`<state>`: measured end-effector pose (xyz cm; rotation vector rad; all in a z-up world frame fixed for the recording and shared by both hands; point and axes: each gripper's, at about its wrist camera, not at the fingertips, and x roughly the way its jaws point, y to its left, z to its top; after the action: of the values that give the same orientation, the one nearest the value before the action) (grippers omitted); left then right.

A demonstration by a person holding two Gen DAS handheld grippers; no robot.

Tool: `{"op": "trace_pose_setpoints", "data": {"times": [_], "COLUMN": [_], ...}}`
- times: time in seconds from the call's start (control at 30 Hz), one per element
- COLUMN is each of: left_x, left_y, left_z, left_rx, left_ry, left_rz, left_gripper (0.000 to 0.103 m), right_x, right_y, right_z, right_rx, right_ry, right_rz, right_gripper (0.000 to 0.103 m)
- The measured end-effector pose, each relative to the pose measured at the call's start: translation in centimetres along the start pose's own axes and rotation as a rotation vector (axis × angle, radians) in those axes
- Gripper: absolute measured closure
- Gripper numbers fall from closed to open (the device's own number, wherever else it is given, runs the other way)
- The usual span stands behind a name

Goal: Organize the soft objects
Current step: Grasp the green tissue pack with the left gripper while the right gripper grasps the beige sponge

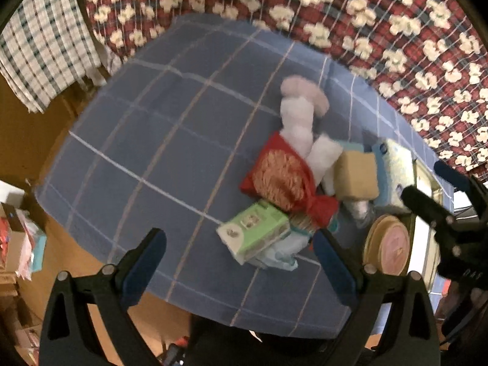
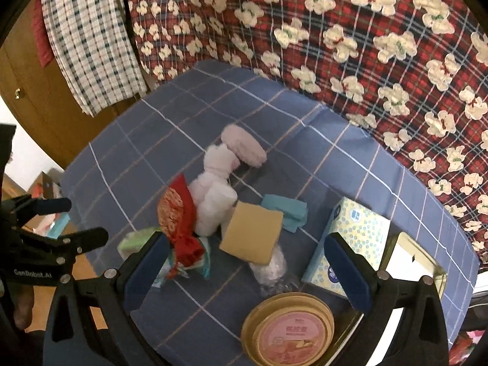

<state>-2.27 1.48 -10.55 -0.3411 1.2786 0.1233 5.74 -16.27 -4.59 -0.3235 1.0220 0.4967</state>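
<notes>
A white and pink plush toy [image 1: 300,119] [image 2: 219,180] lies on the blue checked tablecloth [image 1: 158,140] [image 2: 305,140]. Against it lean a red and gold pouch [image 1: 283,177] [image 2: 178,213], a tan sponge block [image 1: 357,175] [image 2: 251,233], a teal cloth [image 2: 286,210] and a green tissue pack [image 1: 256,228] [image 2: 137,239]. A yellow-patterned tissue box [image 2: 350,241] [image 1: 395,170] stands to the right. My left gripper [image 1: 239,262] is open and empty, above the table's near edge. My right gripper [image 2: 247,265] is open and empty, hovering over the pile.
A round gold tin lid with a pink label [image 2: 289,329] [image 1: 389,244] sits in a gold tin box [image 2: 411,262] at the right. A red plaid floral bedspread [image 2: 366,45] lies behind the table. A checked cloth [image 2: 88,36] hangs at left. Cardboard boxes [image 1: 15,238] stand on the floor.
</notes>
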Motion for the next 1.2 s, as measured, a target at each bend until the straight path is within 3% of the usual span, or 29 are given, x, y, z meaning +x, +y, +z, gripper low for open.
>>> {"op": "trace_pose_setpoints", "data": {"times": [0.37, 0.77, 0.83, 0.9, 1.0, 1.2], "left_x": [6.0, 8.0, 8.1, 8.2, 8.3, 7.1], "left_y": [-0.3, 0.3, 0.2, 0.2, -0.3, 0.1], "left_z": [0.1, 0.3, 0.5, 0.4, 0.5, 0.4], "left_rx": [0.016, 0.019, 0.017, 0.017, 0.038, 0.026], "left_ry": [0.052, 0.089, 0.098, 0.108, 0.110, 0.094], "left_rz": [-0.011, -0.016, -0.030, -0.049, -0.045, -0.061], "left_gripper": [0.005, 0.007, 0.012, 0.033, 0.041, 0.045], "right_x": [4.2, 8.5, 9.2, 9.6, 9.8, 9.2], "right_y": [-0.7, -0.5, -0.8, -0.9, -0.9, -1.5], "right_z": [-0.3, 0.2, 0.1, -0.1, -0.3, -0.3], "right_rx": [-0.009, -0.041, -0.041, -0.038, -0.042, -0.012], "right_ry": [0.056, 0.105, 0.116, 0.124, 0.139, 0.129], "right_rz": [-0.007, -0.027, -0.027, -0.019, 0.002, 0.056], "right_gripper": [0.001, 0.002, 0.012, 0.038, 0.041, 0.044]}}
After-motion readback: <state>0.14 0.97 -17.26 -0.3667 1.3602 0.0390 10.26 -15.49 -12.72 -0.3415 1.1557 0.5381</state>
